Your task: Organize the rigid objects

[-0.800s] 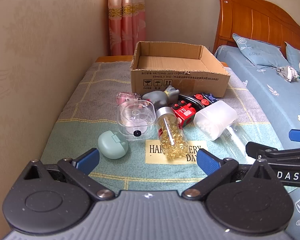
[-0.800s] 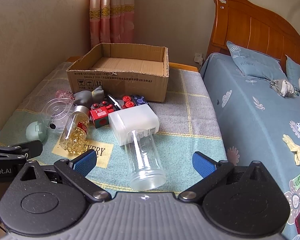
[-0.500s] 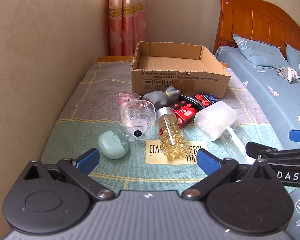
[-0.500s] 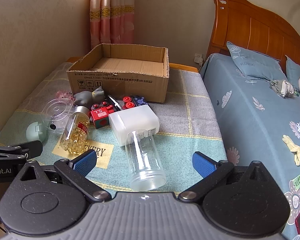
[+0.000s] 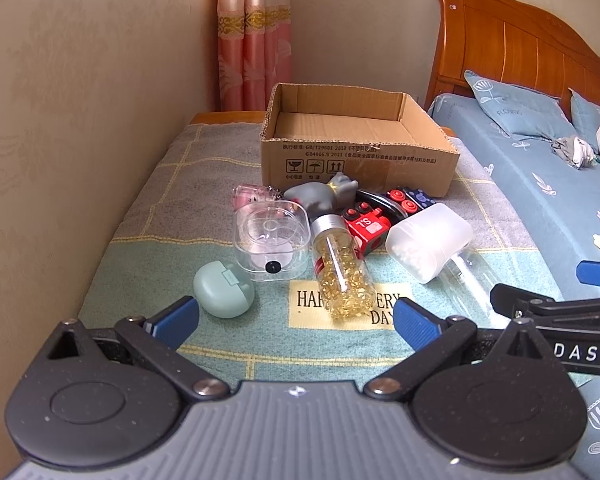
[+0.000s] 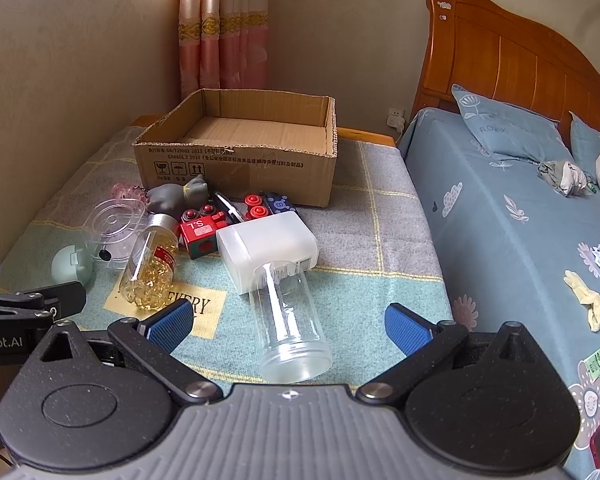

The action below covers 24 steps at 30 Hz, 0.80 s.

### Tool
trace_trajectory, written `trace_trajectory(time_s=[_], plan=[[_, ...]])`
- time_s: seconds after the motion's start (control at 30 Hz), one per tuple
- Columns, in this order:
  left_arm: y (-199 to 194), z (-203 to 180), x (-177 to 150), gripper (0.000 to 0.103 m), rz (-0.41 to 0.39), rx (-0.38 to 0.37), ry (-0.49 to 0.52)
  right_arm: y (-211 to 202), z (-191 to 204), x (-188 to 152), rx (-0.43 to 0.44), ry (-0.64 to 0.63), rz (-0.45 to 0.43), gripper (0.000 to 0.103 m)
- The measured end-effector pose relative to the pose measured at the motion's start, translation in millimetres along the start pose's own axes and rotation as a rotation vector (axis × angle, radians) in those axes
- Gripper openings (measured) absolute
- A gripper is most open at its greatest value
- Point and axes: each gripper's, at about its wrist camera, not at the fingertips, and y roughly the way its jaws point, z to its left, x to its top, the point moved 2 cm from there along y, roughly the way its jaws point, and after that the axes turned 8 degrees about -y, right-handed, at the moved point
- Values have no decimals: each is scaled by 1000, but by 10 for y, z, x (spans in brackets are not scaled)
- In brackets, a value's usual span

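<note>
While both hand-held grippers, left & right, hang wide open w/ nothing between the jaws, the clutter sits on the blanket-covered table in front of the empty cardboard box. Probably best to start w/ the nearest item: right takes the clear bottle across its body, squeezing gently since it could roll. Left suits the capsule jar, gripped mid-body, then both go into the box.

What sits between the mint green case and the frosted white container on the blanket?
In the left wrist view, between the mint green case and the frosted white container lie a clear square container and the capsule bottle on its side.
</note>
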Motion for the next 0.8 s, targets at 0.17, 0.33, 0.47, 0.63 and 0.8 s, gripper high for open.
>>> trace_trajectory(time_s=[0.17, 0.33, 0.47, 0.63, 0.8], plan=[[6, 1, 5, 102, -1, -6, 1, 2, -6, -7, 1, 0, -6, 103], [10, 15, 15, 102, -6, -14, 9, 7, 3, -2, 8, -6, -13, 103], [12, 7, 32, 102, -7, -27, 37, 13, 0, 6, 28, -25, -27, 103], [-3, 11, 47, 102, -32, -37, 82, 2, -50, -20, 65, -69, -85, 103], [8, 118, 77, 102, -74, -67, 82, 142, -169, -108, 72, -89, -68, 103]])
